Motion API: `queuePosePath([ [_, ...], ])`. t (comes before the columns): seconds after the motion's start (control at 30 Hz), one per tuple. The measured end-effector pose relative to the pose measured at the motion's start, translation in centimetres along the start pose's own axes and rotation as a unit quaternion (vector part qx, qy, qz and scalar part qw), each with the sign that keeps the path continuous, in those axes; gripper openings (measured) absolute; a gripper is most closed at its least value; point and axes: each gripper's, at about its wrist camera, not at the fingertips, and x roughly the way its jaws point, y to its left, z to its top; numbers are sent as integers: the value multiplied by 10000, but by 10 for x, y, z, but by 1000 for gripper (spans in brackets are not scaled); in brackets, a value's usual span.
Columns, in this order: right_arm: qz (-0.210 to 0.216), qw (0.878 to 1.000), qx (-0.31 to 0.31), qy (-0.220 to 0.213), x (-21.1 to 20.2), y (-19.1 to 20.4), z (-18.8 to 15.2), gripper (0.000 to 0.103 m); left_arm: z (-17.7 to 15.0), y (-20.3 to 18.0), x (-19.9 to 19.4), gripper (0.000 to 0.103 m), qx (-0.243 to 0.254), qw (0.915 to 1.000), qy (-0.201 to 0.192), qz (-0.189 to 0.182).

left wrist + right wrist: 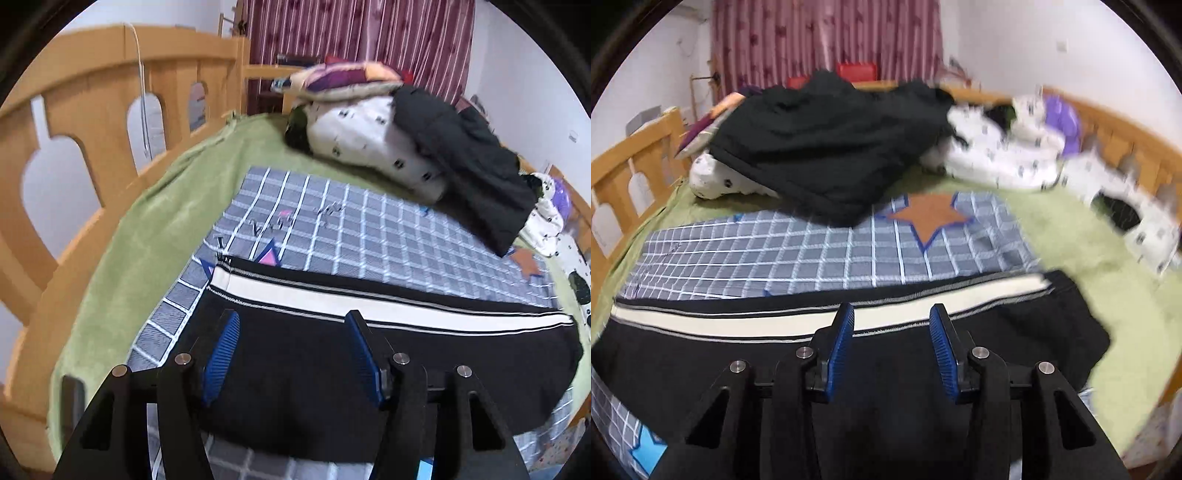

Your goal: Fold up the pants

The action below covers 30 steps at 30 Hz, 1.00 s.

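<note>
a green fleece bedspread [155, 229] is carrying a grey checked blanket [369, 236], on which black pants with a white side stripe [894, 362] are lying flat. the left gripper [291, 325] and right gripper [892, 317] are hovering over them, jaws apart, gripping nothing.

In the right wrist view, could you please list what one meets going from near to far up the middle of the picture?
Right gripper, jaws open → black pants with white side stripe → grey checked blanket with orange star → black garment pile → maroon curtain.
</note>
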Motion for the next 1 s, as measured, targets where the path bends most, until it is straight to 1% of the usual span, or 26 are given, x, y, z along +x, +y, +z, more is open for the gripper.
queuePosePath([
  [0.03, 79, 10000, -13, 19, -12, 6, 2, 43, 1, -4, -10, 57, 39, 9999, -29, -111],
  [0.07, 268, 9996, -12, 98, -28, 17, 6, 43, 3, -10, -25, 57, 108, 9995, -61, -280],
  [0.17, 547, 9985, -88, 39, -61, 42, 16, 45, 6, -23, -51, 57, 249, 9987, -65, -432],
  [0.2, 602, 9981, -104, 8, -70, 49, 18, 47, 5, -24, -57, 61, 263, 9983, -72, -518],
  [0.23, 661, 9977, -124, 12, -76, 57, 20, 54, 2, -24, -62, 68, 237, 9977, -85, -629],
  [0.27, 740, 9972, -132, 31, -80, 66, 21, 57, -3, -24, -64, 70, 193, 9973, -104, -702],
  [0.3, 874, 9961, -114, 9, -85, 78, 19, 57, -10, -21, -63, 72, 136, 9968, -130, -772],
  [0.37, 1039, 9945, -99, -36, -87, 91, 12, 58, -29, -12, -54, 73, 48, 9967, -87, -808],
  [0.43, 1241, 9922, -122, -87, -82, 104, -3, 58, -57, 4, -34, 73, -142, 9953, 112, -955],
  [0.5, 1442, 9895, -98, -82, -68, 113, -24, 58, -85, 21, -17, 73, -361, 9929, 265, -1098],
  [0.57, 1626, 9867, 53, -10, -48, 114, -47, 58, -113, 43, 3, 70, -577, 9912, 447, -1103],
  [0.6, 1655, 9861, 95, 49, -40, 114, -55, 58, -125, 57, 14, 69, -713, 9896, 557, -1115],
  [0.67, 1570, 9871, 142, 265, -24, 111, -67, 58, -138, 81, 31, 67, -976, 9871, 667, -1082],
  [0.7, 1510, 9877, 189, 366, -20, 110, -70, 58, -141, 93, 39, 66, -1135, 9862, 657, -1014],
  [0.77, 1590, 9861, 312, 357, -14, 106, -72, 58, -142, 110, 51, 64, -1376, 9838, 583, -989],
  [0.8, 1581, 9863, 323, 346, -11, 106, -72, 58, -140, 117, 56, 64, -1506, 9824, 471, -1002],
  [0.87, 1428, 9889, 233, 353, -5, 109, -74, 58, -133, 122, 65, 64, -1642, 9802, 365, -1047],
  [0.93, 1318, 9905, 157, 366, 1, 112, -76, 58, -125, 123, 76, 64, -1759, 9779, 359, -1070],
  [1.0, 1292, 9906, 140, 430, 8, 112, -80, 58, -116, 129, 90, 64, -1975, 9721, 406, -1195],
])
